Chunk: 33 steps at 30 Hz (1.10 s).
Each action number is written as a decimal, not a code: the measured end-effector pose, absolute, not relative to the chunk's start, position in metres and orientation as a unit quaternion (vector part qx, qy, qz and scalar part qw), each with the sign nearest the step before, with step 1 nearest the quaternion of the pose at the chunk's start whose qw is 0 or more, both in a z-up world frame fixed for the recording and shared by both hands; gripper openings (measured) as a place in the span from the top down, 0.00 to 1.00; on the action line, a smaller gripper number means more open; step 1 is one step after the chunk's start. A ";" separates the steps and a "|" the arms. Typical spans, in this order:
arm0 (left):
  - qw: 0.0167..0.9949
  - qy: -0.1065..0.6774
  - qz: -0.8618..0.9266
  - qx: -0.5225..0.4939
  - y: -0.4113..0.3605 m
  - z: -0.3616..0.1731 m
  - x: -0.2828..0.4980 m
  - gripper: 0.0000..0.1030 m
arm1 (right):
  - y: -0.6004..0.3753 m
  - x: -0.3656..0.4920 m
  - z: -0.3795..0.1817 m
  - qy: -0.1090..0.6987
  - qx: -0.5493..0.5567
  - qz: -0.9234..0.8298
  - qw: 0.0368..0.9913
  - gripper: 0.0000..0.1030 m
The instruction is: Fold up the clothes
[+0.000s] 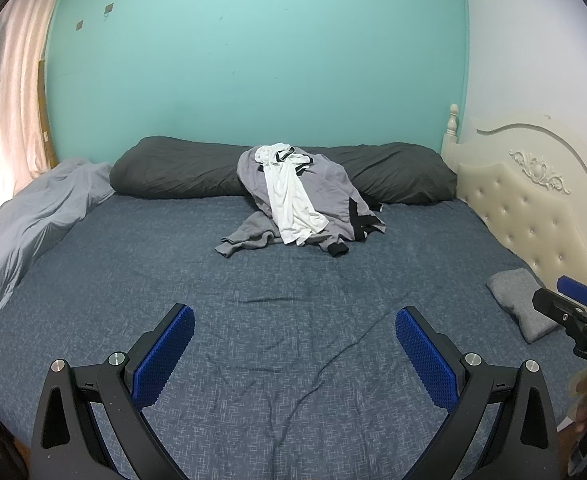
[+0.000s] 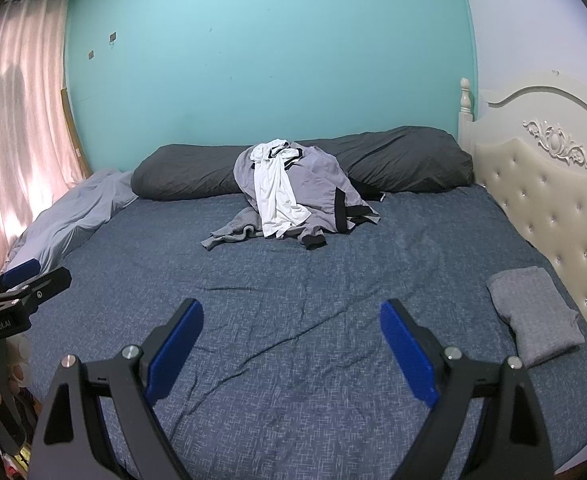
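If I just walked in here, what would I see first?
Probably the messy pile of clothes, grey with a white top draped over it, in the middle of the bed against a long dark pillow. Next, one folded grey piece by the cream headboard on the right.

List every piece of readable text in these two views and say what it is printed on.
"GenRobot.AI": white print on the black body of the left gripper, seen from the right wrist view.
"DA", cut off at the picture's edge: white print on the black body of the right gripper, seen from the left wrist view.
No other text shows.
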<state>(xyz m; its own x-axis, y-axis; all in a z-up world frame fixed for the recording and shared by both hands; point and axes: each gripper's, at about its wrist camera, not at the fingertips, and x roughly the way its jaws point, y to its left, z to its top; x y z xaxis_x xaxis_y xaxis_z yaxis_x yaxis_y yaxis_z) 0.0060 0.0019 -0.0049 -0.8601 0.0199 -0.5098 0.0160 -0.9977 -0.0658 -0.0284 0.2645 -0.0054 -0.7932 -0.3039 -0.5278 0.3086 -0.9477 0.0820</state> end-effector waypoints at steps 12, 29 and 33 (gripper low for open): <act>0.001 -0.034 0.963 -0.267 0.002 -0.002 0.003 0.00 | 0.268 -0.029 -0.008 0.002 0.278 -0.947 0.161 0.12; 0.000 -0.033 0.963 -0.267 0.007 -0.001 0.001 0.00 | 0.271 -0.027 -0.007 0.000 0.276 -0.947 0.162 0.12; 0.000 -0.033 0.963 -0.266 0.006 0.000 0.002 0.00 | 0.272 -0.028 -0.007 0.000 0.276 -0.947 0.162 0.12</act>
